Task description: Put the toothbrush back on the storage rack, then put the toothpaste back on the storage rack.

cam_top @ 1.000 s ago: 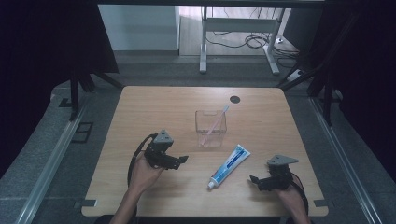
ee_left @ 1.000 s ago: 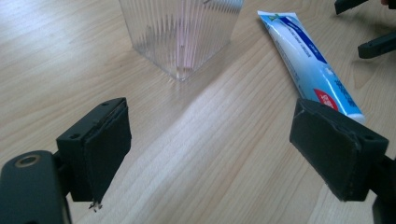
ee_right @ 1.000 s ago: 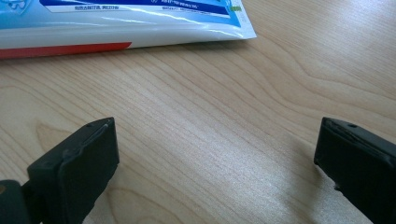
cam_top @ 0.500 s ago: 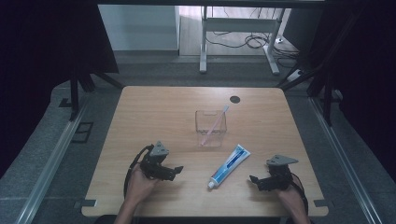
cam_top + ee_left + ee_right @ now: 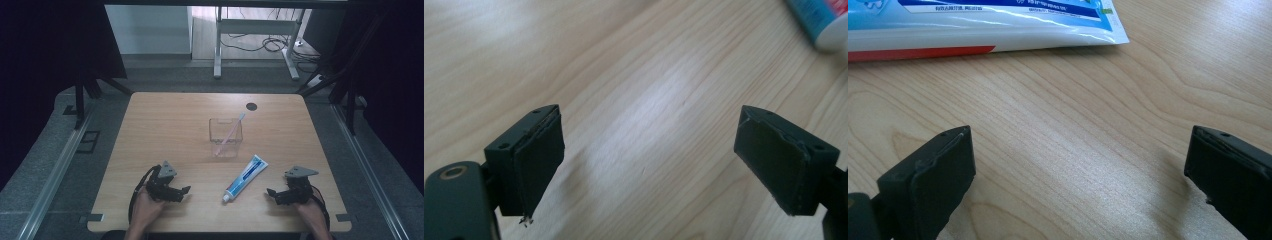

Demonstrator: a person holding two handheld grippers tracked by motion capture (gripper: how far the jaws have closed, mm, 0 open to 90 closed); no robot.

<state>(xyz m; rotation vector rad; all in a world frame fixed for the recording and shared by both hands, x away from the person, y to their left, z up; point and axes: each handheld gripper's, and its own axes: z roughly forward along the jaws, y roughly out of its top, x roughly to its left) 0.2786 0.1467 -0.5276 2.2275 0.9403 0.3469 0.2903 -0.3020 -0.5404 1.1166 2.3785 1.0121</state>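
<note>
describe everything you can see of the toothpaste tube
The toothpaste tube lies flat on the wooden table, between the two grippers and just in front of the clear container, apart from it. It looks like soft plastic, white and blue with a red stripe and small print along its side. It lies diagonally: the white cap end points toward the person, the flat crimped end toward the container. Nothing grips or touches it but the table.

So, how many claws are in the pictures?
2. The left claw is low at the near left of the table; the right claw is at the near right, past the toothpaste tube. Both are open and empty.
</note>
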